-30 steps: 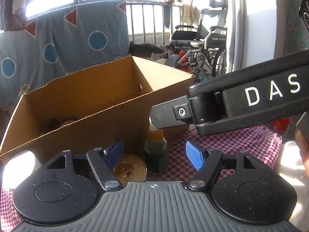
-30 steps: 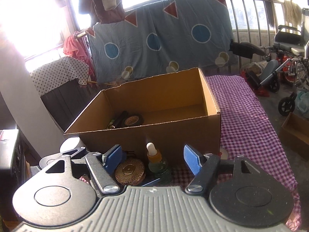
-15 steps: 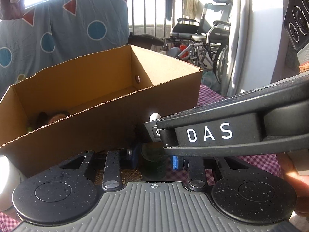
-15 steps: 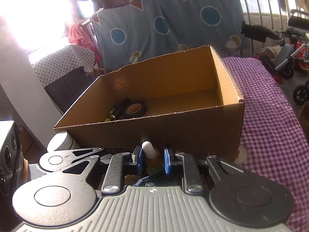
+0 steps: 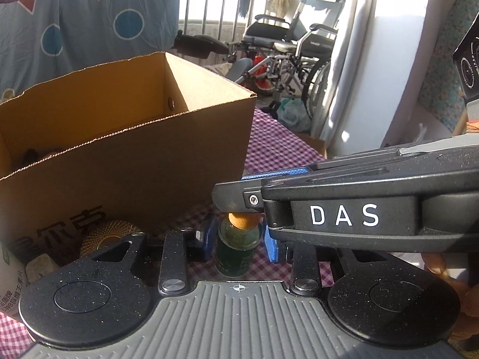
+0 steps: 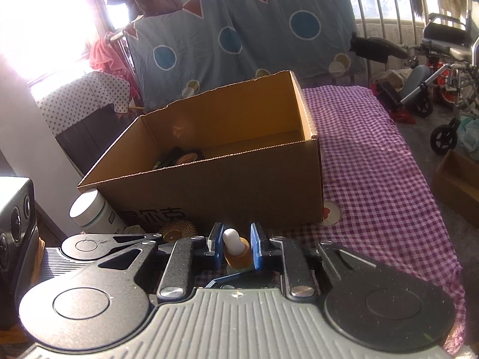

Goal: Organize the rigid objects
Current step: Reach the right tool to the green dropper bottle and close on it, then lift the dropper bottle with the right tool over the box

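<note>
Left gripper [image 5: 239, 243]: jaws narrow, blue pads clamped on the green glass body of the dropper bottle [image 5: 234, 249], which stands upright on the checked cloth [image 6: 374, 161]. Right gripper [image 6: 234, 246]: jaws narrow, pinching the same bottle higher up, at the orange collar under the white bulb; in the left wrist view its finger lies across the cap from 3 o'clock.

Both hands on one bottle, so my read is a cap twist or a two-handed lift into the cardboard box [image 5: 125, 155], which sits at 12 o'clock just behind the bottle, a few items already inside.

To do it well:
- hold the body fixed with the left, let only the right turn
- keep the bottle vertical, glass may slip in the pads
- lift clear of the box's near wall before moving in
- mind the round gold tin [image 6: 176, 229] at 10 o'clock and the white jar [image 6: 94, 211] past it
</note>
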A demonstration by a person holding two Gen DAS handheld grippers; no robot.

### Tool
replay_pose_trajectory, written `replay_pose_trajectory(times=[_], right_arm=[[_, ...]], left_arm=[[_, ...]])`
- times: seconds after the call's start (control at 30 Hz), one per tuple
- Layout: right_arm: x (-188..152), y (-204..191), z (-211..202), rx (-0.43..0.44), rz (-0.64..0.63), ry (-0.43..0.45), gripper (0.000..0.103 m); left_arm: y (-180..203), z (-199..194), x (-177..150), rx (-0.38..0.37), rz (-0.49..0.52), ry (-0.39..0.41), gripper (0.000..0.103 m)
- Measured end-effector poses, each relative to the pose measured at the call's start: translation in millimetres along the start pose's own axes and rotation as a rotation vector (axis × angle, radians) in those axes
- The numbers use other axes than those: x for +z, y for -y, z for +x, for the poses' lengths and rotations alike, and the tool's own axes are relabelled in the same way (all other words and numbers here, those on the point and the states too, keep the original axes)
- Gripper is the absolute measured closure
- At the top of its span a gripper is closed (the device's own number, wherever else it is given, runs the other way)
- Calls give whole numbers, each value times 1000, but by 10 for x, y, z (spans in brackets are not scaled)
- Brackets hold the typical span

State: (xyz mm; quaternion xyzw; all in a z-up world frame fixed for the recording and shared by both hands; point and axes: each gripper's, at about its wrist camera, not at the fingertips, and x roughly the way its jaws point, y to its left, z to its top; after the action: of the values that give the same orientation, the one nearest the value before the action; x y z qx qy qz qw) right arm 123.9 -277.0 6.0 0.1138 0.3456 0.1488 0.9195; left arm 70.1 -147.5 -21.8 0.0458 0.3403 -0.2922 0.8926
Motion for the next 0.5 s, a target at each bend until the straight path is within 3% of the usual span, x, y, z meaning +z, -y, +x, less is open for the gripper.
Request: replay_pose_trajectory(times=[0.5], right_arm=[[3, 65, 45, 31, 10, -27, 79]], left_arm=[[35, 210, -37, 34, 13, -43, 69]])
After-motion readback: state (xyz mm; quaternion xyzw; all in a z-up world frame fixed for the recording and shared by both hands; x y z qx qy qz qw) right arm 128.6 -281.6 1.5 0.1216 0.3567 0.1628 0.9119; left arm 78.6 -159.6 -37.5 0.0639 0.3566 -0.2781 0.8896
